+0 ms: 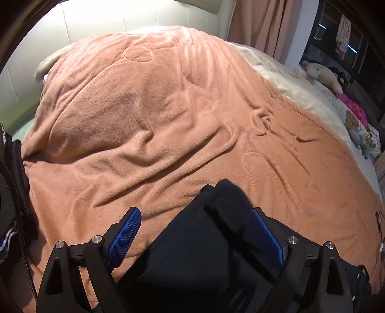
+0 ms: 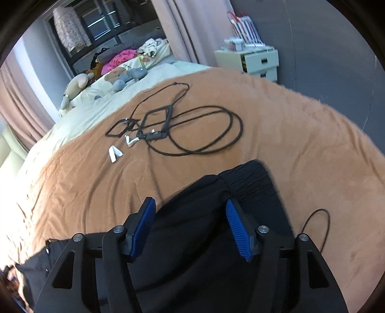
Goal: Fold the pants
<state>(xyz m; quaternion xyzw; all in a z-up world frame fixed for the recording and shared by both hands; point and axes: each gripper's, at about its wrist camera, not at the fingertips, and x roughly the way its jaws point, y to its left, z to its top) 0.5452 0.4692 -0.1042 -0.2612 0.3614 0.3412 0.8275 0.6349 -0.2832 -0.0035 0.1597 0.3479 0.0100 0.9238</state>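
A bed under an orange blanket [image 1: 168, 115] fills both views; wide bare blanket lies ahead of the left hand-held gripper [image 1: 196, 231], up to the pale headboard [image 1: 120, 21]; ahead of the right hand-held gripper [image 2: 190, 228] black cables [image 2: 204, 130] and frames crowd the way; soft toys [image 2: 125, 77] line the far edge. The black pants [image 2: 216, 216] lie bunched on the near blanket, between both pairs of jaws, which stand apart; the pants' near part is hidden by the grippers.
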